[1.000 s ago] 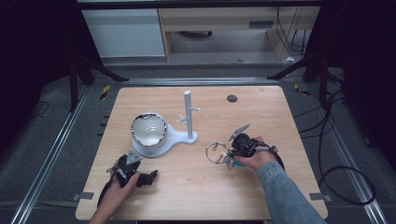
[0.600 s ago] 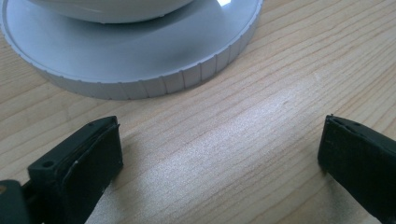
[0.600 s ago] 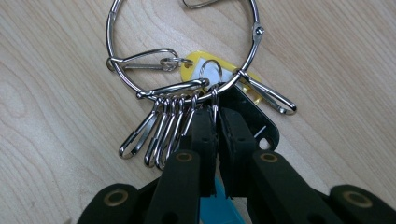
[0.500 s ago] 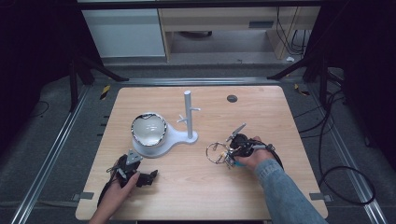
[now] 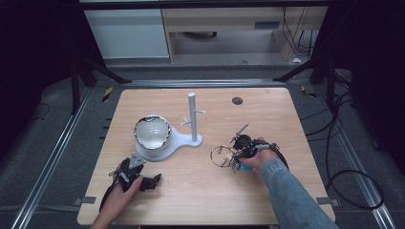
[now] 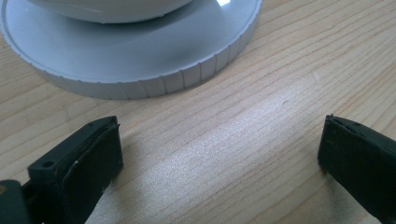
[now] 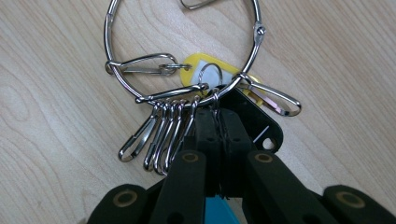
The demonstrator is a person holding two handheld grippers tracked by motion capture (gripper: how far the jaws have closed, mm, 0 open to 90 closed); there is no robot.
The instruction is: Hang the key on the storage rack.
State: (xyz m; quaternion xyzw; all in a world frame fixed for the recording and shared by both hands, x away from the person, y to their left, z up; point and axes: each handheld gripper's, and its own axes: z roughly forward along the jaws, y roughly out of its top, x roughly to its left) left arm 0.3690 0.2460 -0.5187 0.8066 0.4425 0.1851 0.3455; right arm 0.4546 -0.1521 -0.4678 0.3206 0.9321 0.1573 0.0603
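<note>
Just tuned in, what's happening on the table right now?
A person works two grippers. The right gripper is shut on a key ring loaded with snap clips, which lies on the table right of the white stand. The left gripper is open and holds nothing, low over the wood beside the stand's round base.

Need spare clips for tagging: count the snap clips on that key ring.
7 in the right gripper view: one clip inside the ring at left, four bunched below it beside the right gripper, one at right, one part-shown at top. More may hide behind the jaws.
</note>
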